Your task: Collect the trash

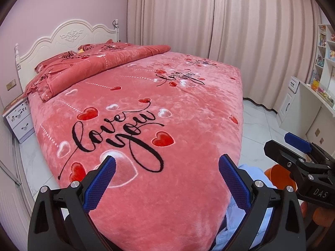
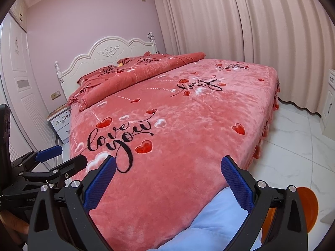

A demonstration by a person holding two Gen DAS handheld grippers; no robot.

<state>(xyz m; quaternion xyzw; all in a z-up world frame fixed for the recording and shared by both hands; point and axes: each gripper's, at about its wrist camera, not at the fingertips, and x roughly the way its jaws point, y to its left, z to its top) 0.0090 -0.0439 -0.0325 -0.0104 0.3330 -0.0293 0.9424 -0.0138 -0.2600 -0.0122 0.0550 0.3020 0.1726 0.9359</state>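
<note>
— Trash? Where?

— Cannot tell for sure. Nothing small enough to pick out on the bed (image 1: 188,115). Closest guess: an orange round thing (image 2: 307,205), down on the white floor (image 2: 293,146), just beside the near corner of the bed, partly hidden behind the right tool (image 2: 167,161).

— And next to that?

— A light blue cloth (image 2: 219,215), at the near end of the bed, low between the blue pads.

— Right tool holding anything?

— No. Spread wide, nothing between the pads, up above the pink cover.

— Left tool (image 1: 167,161)?

— Same. Spread wide, holding nothing, just beside the right one, over the words "love you".

— Farther out?

— A folded red quilt (image 1: 94,67) near the white headboard (image 1: 69,35). A small white nightstand (image 1: 18,119) beside the bed. Long pink curtains (image 1: 230,21) along the far wall. White shelves (image 1: 324,52) with little things, off to the right.
</note>
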